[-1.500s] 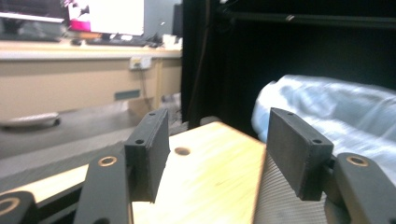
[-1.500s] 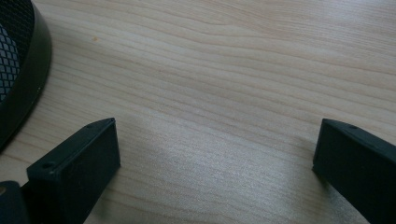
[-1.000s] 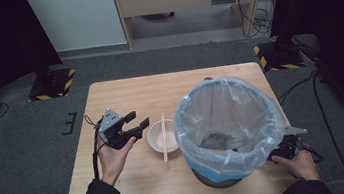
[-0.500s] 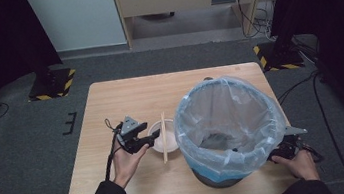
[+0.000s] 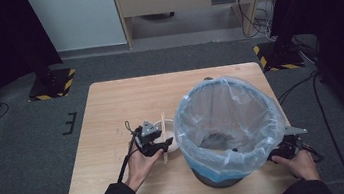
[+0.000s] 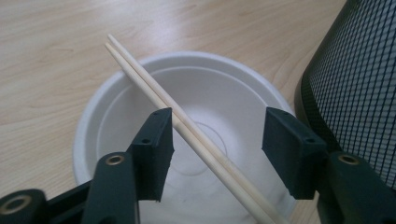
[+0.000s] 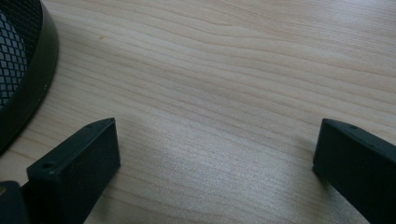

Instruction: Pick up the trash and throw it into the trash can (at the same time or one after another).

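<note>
While the left gripper [image 6: 217,151] hangs w/ jaws spread apart over 1 round white bowl [image 6: 112,105] on the light wood-grain table [image 5: 115,104], 2 thin pale wooden chopsticks [image 6: 140,77] lie side by side across the bowl's rim, passing between the jaws, not gripped. 1 round black mesh bin [image 6: 359,88] w/ a clear, crinkly plastic liner [image 5: 223,100] stands just beside the bowl. Right gripper [image 7: 217,161] sits low over bare table near the bin's base, jaws wide apart, empty.

Chopsticks [image 6: 187,128] across bowl [image 6: 243,93], bowl just left of bin [image 5: 230,129], all on table [image 5: 112,115]
</note>
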The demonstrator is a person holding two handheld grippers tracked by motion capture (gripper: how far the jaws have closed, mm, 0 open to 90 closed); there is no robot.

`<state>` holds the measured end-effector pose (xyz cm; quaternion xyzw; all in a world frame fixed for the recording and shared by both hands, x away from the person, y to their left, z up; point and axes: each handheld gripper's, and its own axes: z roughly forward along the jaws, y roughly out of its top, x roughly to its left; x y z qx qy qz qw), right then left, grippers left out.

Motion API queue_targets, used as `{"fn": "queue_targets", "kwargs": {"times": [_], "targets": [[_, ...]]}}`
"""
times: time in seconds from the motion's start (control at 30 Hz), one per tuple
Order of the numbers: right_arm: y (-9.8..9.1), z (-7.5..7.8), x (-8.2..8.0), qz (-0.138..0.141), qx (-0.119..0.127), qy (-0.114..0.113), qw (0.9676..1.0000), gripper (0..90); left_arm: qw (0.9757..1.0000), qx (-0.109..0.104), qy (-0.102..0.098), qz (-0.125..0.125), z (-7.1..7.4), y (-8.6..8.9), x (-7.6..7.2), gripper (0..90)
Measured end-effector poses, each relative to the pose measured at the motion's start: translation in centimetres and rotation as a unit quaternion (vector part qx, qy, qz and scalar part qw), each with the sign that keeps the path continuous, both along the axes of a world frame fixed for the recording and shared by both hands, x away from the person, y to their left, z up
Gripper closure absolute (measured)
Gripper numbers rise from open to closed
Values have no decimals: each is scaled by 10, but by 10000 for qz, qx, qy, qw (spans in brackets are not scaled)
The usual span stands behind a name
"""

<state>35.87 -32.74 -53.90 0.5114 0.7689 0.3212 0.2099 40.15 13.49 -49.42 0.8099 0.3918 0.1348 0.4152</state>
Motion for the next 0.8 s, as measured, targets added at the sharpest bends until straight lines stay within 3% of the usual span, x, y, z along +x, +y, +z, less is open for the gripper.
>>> {"fn": "queue_targets", "kwargs": {"times": [0.13, 0.8], "targets": [[0, 0, 0, -1, 0, 0, 10000, 7, 9999, 85, 98, 17, -2, 2, 1, 507], [0, 0, 0, 0, -1, -1, 10000, 7, 9983, 115, 552, 157, -1, 12, 5, 792]]}}
